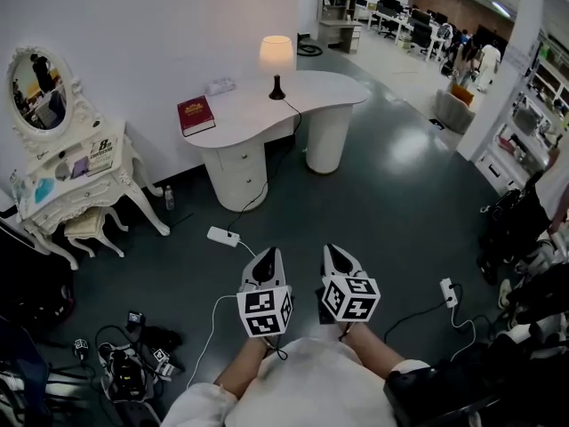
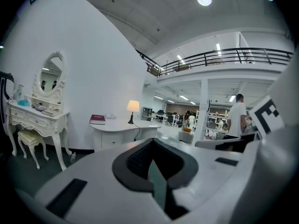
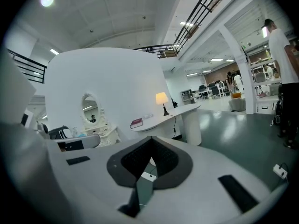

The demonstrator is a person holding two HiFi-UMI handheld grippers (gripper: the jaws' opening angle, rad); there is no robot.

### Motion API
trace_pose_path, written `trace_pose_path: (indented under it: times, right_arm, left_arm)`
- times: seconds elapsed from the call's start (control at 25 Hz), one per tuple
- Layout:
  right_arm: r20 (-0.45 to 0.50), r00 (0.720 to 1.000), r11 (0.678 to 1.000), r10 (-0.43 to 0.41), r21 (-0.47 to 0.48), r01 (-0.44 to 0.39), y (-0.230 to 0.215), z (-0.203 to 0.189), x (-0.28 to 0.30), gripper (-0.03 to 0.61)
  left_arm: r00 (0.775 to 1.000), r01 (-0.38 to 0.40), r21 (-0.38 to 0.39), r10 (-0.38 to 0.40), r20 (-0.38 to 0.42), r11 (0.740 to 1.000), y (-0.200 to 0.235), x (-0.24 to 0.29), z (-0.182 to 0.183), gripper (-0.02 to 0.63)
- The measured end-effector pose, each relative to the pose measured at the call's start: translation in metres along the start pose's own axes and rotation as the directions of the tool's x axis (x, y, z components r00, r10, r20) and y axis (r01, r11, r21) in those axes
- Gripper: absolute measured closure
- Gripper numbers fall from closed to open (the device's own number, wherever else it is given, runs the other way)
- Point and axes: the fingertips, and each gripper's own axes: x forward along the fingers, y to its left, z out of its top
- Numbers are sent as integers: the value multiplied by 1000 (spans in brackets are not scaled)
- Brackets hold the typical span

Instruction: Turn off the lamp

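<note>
The lamp (image 1: 276, 56) is lit and stands on a white curved desk (image 1: 249, 123) by the far wall, well ahead of both grippers. It also glows in the left gripper view (image 2: 133, 106) and the right gripper view (image 3: 161, 98). Its black cable runs down the desk to a white power strip (image 1: 223, 236) on the floor. My left gripper (image 1: 268, 258) and right gripper (image 1: 336, 254) are side by side above the dark floor, both shut and holding nothing. Each points toward the desk, left gripper (image 2: 152, 143) and right gripper (image 3: 150, 143).
A red book (image 1: 196, 114) lies on the desk's left end. An ornate white vanity (image 1: 80, 172) with an oval mirror and a stool (image 1: 89, 225) stands left. Cables and gear (image 1: 133, 354) litter the floor lower left; a second power strip (image 1: 449, 292) lies right. A person (image 2: 237, 113) stands far off.
</note>
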Motion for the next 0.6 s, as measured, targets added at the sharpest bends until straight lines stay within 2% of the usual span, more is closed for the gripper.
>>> trace_pose_path:
  times: [0.4,0.6]
  right_arm:
    - [-24,998,999,-51,17,51,-4,-10,20,580]
    - [-28,998,998,-54,18,54,-13,-8,34,580]
  left_arm:
    - [998,44,-6,-44,-33,999,16,19,-8,607]
    - [999,38,-2,-38,-31,999,19,34,-7,607]
